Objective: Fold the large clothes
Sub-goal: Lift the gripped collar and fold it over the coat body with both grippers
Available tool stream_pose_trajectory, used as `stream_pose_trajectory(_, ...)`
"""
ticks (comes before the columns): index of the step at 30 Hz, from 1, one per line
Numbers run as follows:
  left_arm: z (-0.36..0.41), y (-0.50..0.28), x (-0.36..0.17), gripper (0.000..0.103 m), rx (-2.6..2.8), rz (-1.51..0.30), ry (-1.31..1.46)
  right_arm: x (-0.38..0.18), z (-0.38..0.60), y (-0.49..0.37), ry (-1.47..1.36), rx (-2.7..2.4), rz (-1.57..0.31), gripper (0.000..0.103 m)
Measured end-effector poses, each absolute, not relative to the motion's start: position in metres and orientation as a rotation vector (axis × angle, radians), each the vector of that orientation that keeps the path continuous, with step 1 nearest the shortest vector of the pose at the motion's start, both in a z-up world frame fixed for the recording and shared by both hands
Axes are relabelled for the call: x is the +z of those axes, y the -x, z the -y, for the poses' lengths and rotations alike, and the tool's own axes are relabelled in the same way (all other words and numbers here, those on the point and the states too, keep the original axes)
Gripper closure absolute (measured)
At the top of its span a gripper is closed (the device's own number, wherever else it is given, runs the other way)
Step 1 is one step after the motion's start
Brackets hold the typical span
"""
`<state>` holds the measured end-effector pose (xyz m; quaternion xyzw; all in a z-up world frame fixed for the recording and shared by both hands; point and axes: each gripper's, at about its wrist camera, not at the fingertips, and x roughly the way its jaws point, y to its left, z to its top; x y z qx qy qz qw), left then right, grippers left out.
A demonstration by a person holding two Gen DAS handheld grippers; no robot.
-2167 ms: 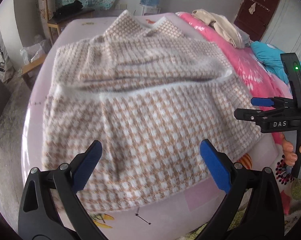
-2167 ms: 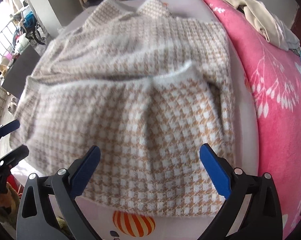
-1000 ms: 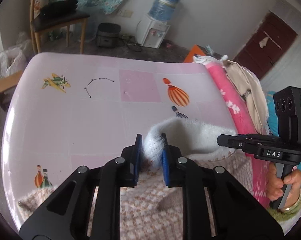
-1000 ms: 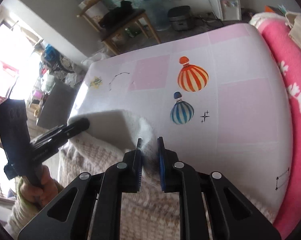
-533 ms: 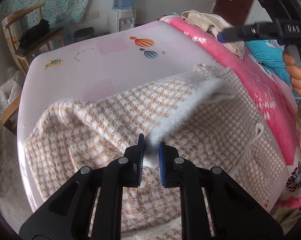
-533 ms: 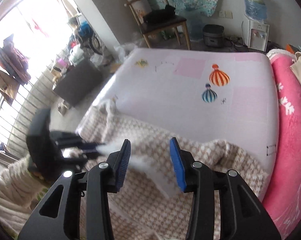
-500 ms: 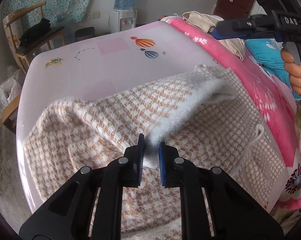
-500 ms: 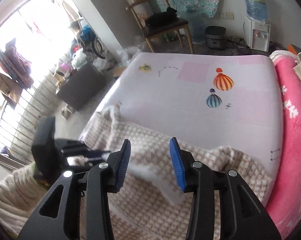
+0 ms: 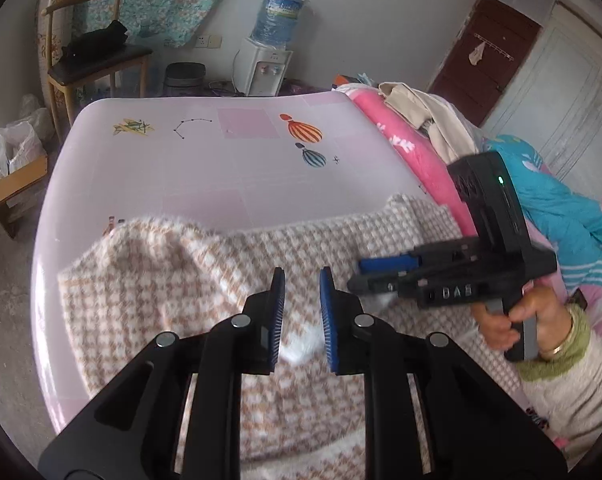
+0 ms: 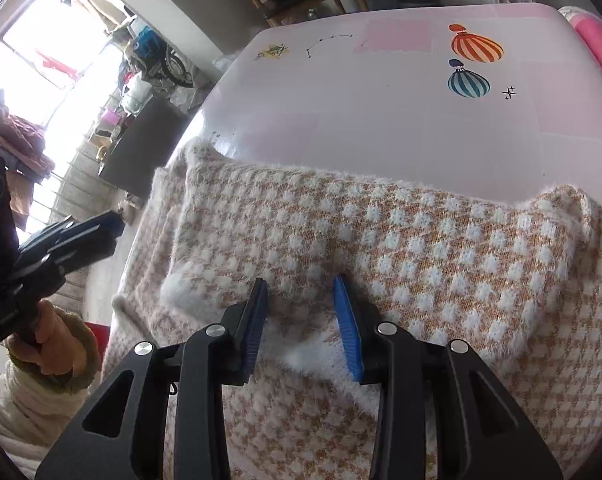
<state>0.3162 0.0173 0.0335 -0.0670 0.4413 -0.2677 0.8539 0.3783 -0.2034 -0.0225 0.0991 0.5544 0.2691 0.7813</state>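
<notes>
Two grippers hang over the folded sweater, which lies across the near part of the pink sheet, its far folded edge straight and fuzzy. Your left gripper shows a narrow gap between its blue pads; its jaws have just been opening a little, and the white cuff lies below the gap with no pad pressing on it. Your right gripper stands parted more widely above the knit; its jaws have just been closing somewhat, and the white trim lies between the pads untouched, so nothing is gripped. In the left wrist view, your right hand grasps the other tool's handle. A pink blanket lies beside the sheet, just beside the sweater's right edge.
</notes>
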Motion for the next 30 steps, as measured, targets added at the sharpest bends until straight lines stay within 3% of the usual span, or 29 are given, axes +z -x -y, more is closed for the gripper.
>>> stream_pose_trajectory(5,-0.003,-0.362,-0.022,0.089,-0.392,-1.107,0.127,-0.03,0.226,-0.352,-0.236,0.582,-1.212,0.072)
stream_pose_trajectory(9,-0.019,-0.361,-0.027,0.089,-0.441,-1.096,0.217,-0.02,0.255,-0.333,-0.224,0.53,-1.309,0.074)
stream_pose_trajectory(16,-0.021,-0.361,-0.03,0.09,-0.458,-1.093,0.212,0.062,0.25,-0.341,-0.094,0.529,-1.067,0.073)
stream_pose_trajectory(19,-0.021,-0.362,-0.03,0.09,-0.455,-1.087,0.217,0.046,0.248,-0.375,-0.047,0.44,-1.037,0.073)
stream_pose_trajectory(23,-0.029,-0.363,-0.029,0.094,-0.434,-1.091,0.249,-0.024,0.264,-0.404,-0.145,0.357,-1.17,0.074)
stream_pose_trajectory(30,-0.018,-0.368,0.002,0.092,-0.462,-1.017,0.221,0.003,0.258,-0.394,-0.161,0.341,-1.107,0.074)
